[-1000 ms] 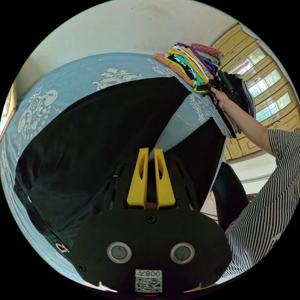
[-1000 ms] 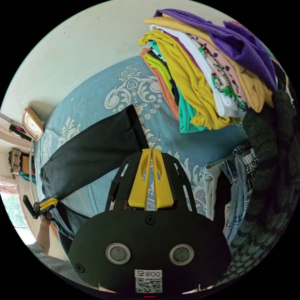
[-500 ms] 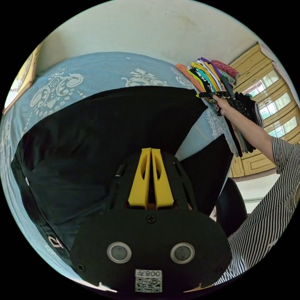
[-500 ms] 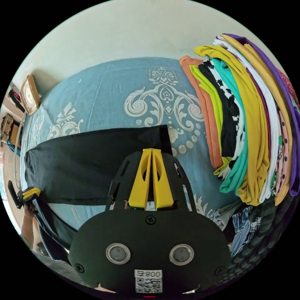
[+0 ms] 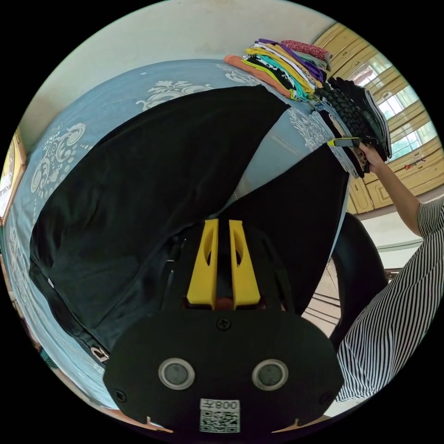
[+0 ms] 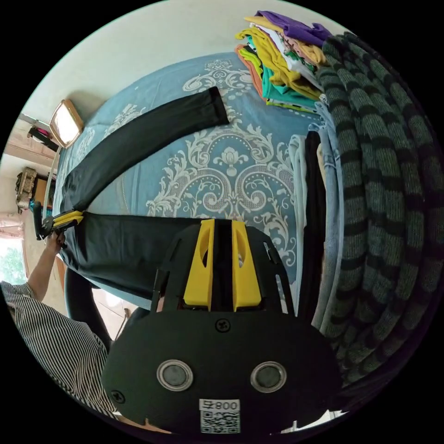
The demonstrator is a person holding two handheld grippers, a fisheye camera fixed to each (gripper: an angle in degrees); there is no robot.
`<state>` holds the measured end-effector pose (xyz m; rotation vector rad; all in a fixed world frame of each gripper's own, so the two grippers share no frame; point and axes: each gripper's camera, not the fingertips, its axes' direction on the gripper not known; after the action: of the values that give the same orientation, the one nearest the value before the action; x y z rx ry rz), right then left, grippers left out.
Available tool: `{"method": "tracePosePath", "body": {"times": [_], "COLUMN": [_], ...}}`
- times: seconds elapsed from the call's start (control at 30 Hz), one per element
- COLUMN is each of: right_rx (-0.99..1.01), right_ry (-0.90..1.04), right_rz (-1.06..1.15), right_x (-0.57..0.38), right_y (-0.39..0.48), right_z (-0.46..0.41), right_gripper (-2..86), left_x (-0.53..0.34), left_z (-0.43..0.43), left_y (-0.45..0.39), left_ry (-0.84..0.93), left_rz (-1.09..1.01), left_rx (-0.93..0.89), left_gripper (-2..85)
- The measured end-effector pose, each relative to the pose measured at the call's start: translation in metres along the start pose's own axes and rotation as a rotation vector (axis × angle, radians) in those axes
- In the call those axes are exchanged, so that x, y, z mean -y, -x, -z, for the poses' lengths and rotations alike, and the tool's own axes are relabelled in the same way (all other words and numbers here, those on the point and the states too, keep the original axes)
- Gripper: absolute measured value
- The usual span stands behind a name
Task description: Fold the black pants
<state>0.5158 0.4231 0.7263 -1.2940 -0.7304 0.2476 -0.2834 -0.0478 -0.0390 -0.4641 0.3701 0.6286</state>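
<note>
Pants (image 5: 152, 194), black, lie spread on blue patterned bedspread (image 6: 231, 162), legs splayed apart. Left gripper (image 5: 223, 226) sits at the crotch, jaws a little apart, dark cloth between; grip uncertain. Right gripper (image 6: 223, 226) over the near leg's hem, jaws slightly parted, cloth between, clamping unclear. Stack of folded clothes (image 6: 282, 60) beyond, striped knit (image 6: 384, 185) beside it.

Right gripper (image 6: 223, 226) fingers parted above black pants (image 6: 138, 129) on bedspread (image 6: 231, 162).
</note>
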Motion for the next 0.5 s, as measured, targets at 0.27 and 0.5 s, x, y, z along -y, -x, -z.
{"method": "tracePosePath", "body": {"times": [0.27,0.5], "right_rx": [-0.061,0.002], "right_ry": [0.016,0.032], "right_rz": [0.027,-0.049], "right_x": [0.000,0.003], "right_y": [0.020,0.021], "right_z": [-0.010,-0.022], "right_gripper": [0.9,0.2], "left_x": [-0.015,-0.043], "left_z": [0.023,0.023], "left_y": [0.000,0.014], "left_ry": [-0.093,-0.094], "left_rz": [0.019,0.109], "left_rx": [0.004,0.013], "left_gripper": [1.7,3.6]}}
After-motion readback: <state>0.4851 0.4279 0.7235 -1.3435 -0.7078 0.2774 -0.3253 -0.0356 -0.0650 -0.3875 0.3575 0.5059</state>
